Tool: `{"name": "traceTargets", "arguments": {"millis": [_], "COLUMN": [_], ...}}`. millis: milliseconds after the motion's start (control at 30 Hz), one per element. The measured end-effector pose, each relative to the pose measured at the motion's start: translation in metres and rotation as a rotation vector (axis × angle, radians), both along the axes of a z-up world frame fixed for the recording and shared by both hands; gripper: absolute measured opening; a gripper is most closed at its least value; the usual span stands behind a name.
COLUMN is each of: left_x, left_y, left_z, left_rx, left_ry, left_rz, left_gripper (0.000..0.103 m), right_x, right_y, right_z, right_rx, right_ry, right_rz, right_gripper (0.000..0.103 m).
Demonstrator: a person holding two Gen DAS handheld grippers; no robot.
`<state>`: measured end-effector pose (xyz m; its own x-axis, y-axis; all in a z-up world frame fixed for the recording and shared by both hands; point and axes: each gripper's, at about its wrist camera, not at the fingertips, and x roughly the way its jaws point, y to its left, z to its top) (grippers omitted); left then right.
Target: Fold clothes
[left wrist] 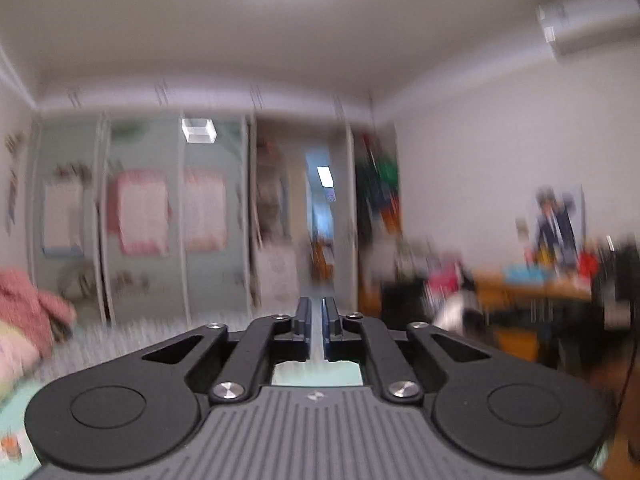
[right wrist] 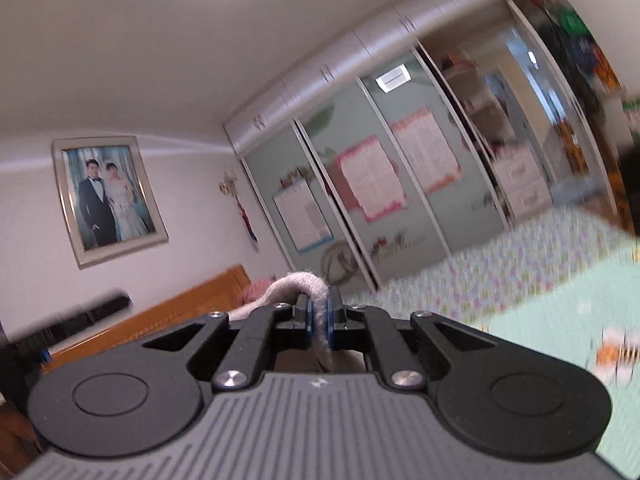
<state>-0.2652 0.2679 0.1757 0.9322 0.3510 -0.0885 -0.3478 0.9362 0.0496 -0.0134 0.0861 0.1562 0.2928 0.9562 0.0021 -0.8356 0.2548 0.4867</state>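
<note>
Right gripper [right wrist: 319, 320] clamps a beige knit garment [right wrist: 296, 286], lifted above the bed [right wrist: 540, 280]. Left gripper [left wrist: 317, 320] nearly closed, a thin gap between its fingers, holding nothing. Wardrobe [left wrist: 140, 220] beyond. Judged mid-carry; next, lay the cloth flat.

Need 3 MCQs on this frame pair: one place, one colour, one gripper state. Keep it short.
1. Where is the framed photo?
A. on the wall
B. on the bed
C. on the wardrobe door

2. What colour is the cloth in the right gripper?
A. green
B. beige-grey
C. black

3. What does the left gripper hold?
A. a sock
B. a pink blanket
C. nothing visible

Answers: 1 A, it hangs above the wooden headboard. 2 B, pale knit shows between the fingers. 3 C, its narrow gap is bare.
</note>
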Motion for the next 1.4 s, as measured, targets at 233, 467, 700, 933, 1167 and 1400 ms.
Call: {"name": "traceTargets", "arguments": {"millis": [233, 467, 700, 933, 1167, 1400], "left_x": [0.011, -0.004, 0.022, 0.056, 0.022, -0.015], "left_y": [-0.006, -0.059, -0.132, -0.132, -0.059, -0.003], "left_z": [-0.158, -0.231, -0.259, -0.292, -0.251, -0.166], "left_rx": [-0.052, 0.025, 0.419, 0.465, 0.093, -0.112], "left_ry": [0.336, 0.394, 0.377, 0.396, 0.365, 0.239], "left_rz": [-0.009, -0.096, -0.003, 0.145, 0.137, 0.027], "left_gripper": [0.035, 0.058, 0.083, 0.085, 0.008, 0.007], "right_x": [0.003, -0.007, -0.022, -0.039, -0.049, -0.042], "right_y": [-0.012, -0.022, -0.017, -0.021, -0.040, -0.049], "right_z": [-0.068, -0.090, -0.101, -0.100, -0.101, -0.096], "right_rx": [-0.053, -0.093, -0.072, -0.058, -0.096, -0.104], "right_ry": [0.143, 0.157, 0.186, 0.194, 0.098, 0.081], "right_rz": [-0.025, -0.051, -0.022, 0.031, -0.049, -0.092], "right_gripper": [0.008, 0.008, 0.008, 0.008, 0.008, 0.008]}}
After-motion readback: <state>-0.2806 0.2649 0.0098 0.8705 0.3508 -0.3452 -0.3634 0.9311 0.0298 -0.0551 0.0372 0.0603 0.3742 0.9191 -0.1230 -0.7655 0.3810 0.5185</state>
